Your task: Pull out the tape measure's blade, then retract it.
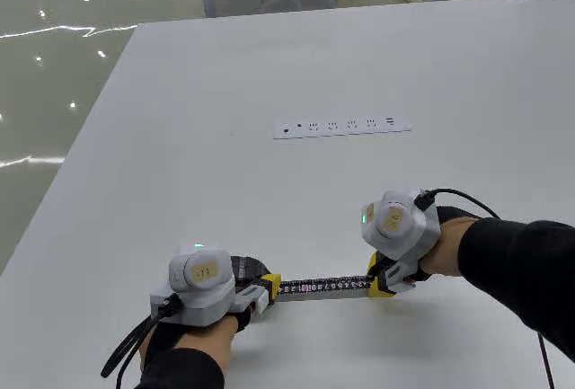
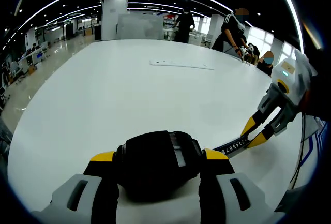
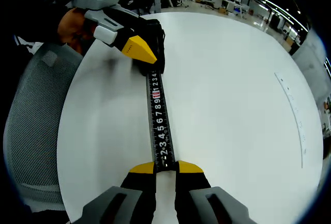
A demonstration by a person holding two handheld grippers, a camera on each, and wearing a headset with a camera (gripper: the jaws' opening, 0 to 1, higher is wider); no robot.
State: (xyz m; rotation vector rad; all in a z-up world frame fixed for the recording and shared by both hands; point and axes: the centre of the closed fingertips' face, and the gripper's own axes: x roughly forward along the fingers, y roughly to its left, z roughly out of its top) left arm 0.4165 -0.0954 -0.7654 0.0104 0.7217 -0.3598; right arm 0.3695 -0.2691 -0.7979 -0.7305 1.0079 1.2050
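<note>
The black tape measure case (image 2: 158, 162) sits between the yellow-tipped fingers of my left gripper (image 2: 160, 157), which is shut on it near the table's front edge; the same case (image 1: 248, 272) lies under the left gripper (image 1: 256, 290) in the head view. A dark blade (image 3: 159, 125) with white numbers runs out of the case (image 3: 151, 38) across the table to my right gripper (image 3: 165, 168), which is shut on the blade's end. In the head view the blade (image 1: 319, 287) spans the gap between the two grippers, with the right gripper (image 1: 382, 283) at its right end.
A white power strip (image 1: 341, 126) lies flat on the white table (image 1: 269, 75) further back. A grey mesh chair (image 3: 36, 125) stands off the table's edge beside the person. People stand beyond the far side of the table (image 2: 227, 27).
</note>
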